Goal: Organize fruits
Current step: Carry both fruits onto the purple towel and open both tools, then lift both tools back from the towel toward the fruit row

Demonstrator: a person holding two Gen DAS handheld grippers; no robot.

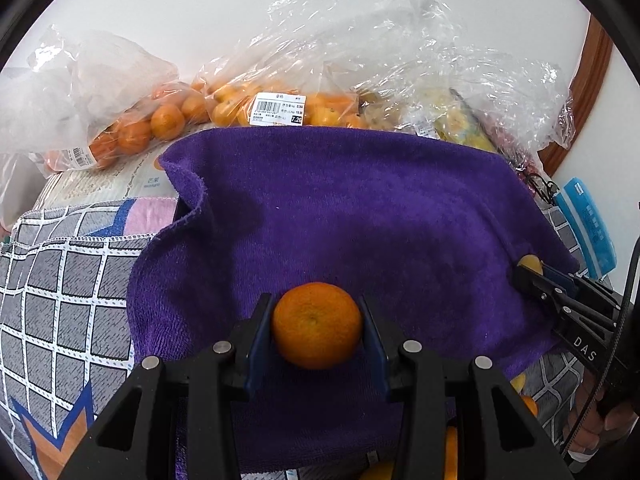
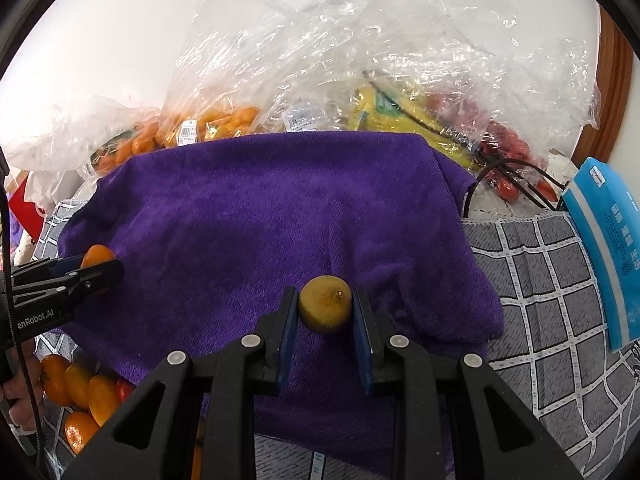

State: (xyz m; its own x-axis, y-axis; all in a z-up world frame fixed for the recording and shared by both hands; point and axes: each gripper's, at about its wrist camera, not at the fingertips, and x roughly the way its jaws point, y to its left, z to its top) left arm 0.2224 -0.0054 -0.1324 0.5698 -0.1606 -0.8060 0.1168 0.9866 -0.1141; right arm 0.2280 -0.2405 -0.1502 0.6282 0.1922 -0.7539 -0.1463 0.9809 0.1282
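Orange (image 1: pixel 317 325): pinched between the two blue pads of the left gripper (image 1: pixel 317 330), low over the near part of the purple towel (image 1: pixel 360 208); whether it rests on the cloth I cannot tell.
Left gripper: closed on the orange, a pad pressing each side; in the right wrist view it shows at the left edge (image 2: pixel 98 266) with the orange (image 2: pixel 97 255) peeking above its tip.
Lemon (image 2: pixel 325 303): small, yellow-green, stem nub up, held between the pads of the right gripper (image 2: pixel 325 312) above the towel (image 2: pixel 280 200).
Right gripper: closed on the lemon; in the left wrist view it reaches in from the right edge (image 1: pixel 530 270), a bit of yellow fruit (image 1: pixel 531 261) at its tip.
Towel: spread over a grey checked cloth (image 1: pixel 60 280), its left edge rumpled.
Bags of oranges (image 1: pixel 152 124): clear plastic, lying behind the towel against the white wall; one carries a price label (image 1: pixel 278 109).
Bag with yellow fruit (image 2: pixel 400 116): behind the towel on the right, red fruit (image 2: pixel 504 148) beside it.
Loose oranges (image 2: pixel 80 392): a cluster near the towel's left front corner.
Blue packet (image 2: pixel 608 248): at the right, on the checked cloth.
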